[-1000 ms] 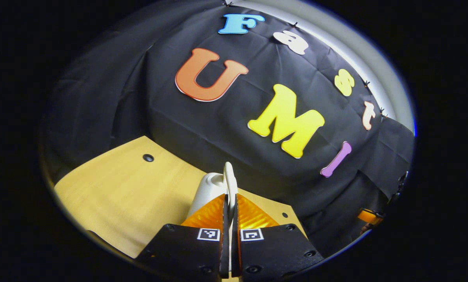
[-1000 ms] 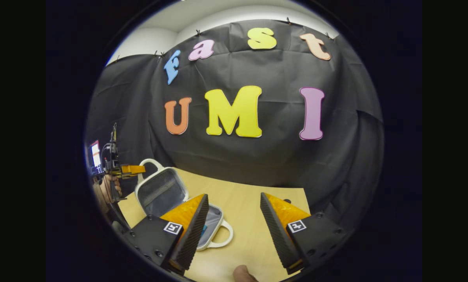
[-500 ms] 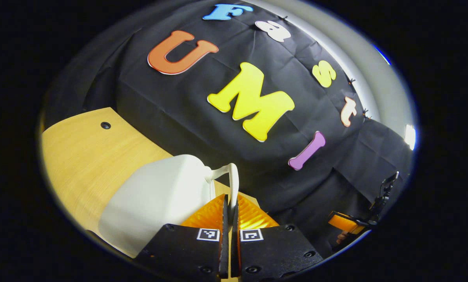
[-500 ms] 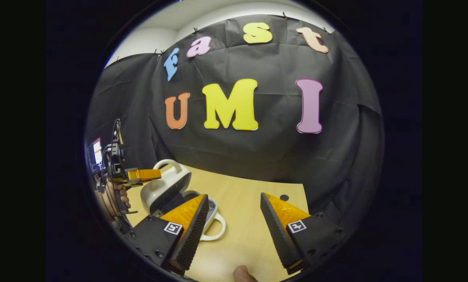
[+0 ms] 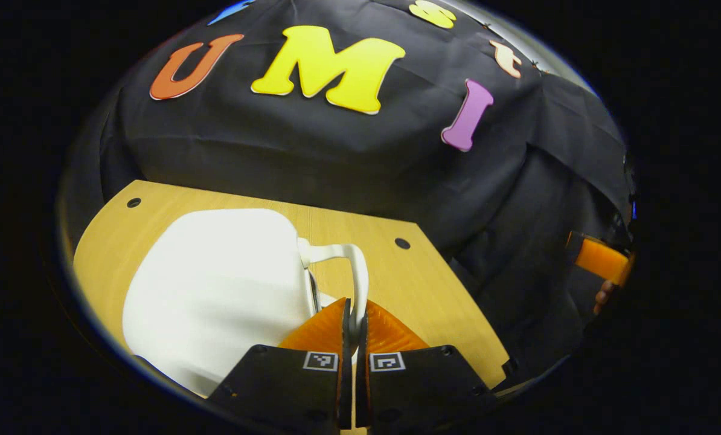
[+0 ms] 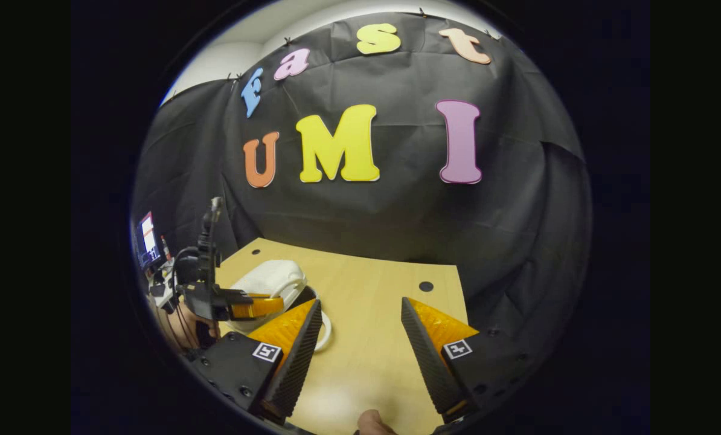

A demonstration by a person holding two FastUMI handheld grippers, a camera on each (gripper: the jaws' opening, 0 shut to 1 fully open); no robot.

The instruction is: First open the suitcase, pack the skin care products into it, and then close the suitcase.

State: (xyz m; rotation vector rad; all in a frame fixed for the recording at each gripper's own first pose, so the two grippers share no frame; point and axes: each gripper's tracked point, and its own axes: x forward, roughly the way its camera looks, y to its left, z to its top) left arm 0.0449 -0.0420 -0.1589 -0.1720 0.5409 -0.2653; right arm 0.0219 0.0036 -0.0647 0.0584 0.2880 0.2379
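Suitcase [image 5: 215, 284] lies white, rounded, lid down on your table [image 5: 421, 290]. Your left tool [image 5: 353, 320] is clamped on its handle [image 5: 351, 272]; your right tool [image 6: 360, 338] gapes apart.

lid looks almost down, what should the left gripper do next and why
Probably ease the handle down the last bit, then open the fingers. The left gripper is shut on the handle, and the white suitcase lid lies nearly flat on the table; whether it has fully seated I cannot tell. The right gripper is open, apart from the case.
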